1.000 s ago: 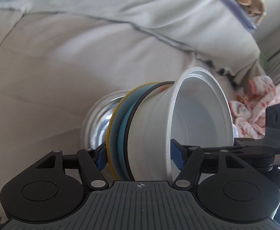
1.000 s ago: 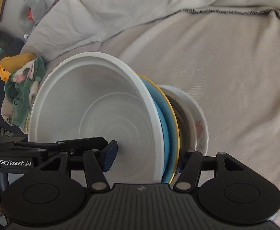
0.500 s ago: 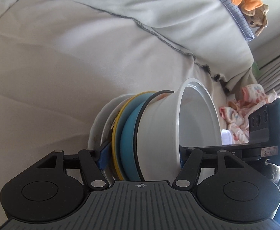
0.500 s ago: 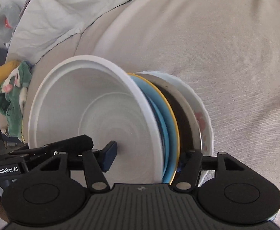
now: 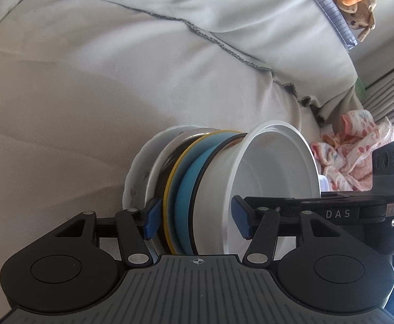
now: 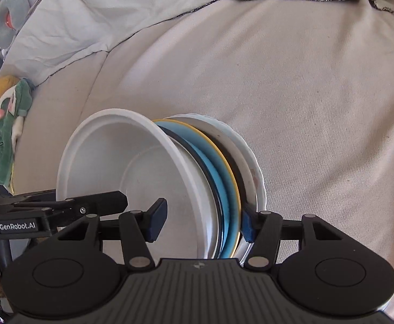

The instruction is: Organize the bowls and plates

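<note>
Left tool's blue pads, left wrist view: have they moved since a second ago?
Yes. Against the left tool's black body, the pads have come inward; the jaws are closing with the stack of dishes between them.

Left gripper [image 5: 197,217] jaws closing, right gripper [image 6: 202,222] clamped

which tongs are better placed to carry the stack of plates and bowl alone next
Right, probably. The right tongs look clamped across the stack, one pad inside the white bowl, one behind the plates. The left tongs are closing around it, their inner pad seemingly short of the bowl floor.
</note>
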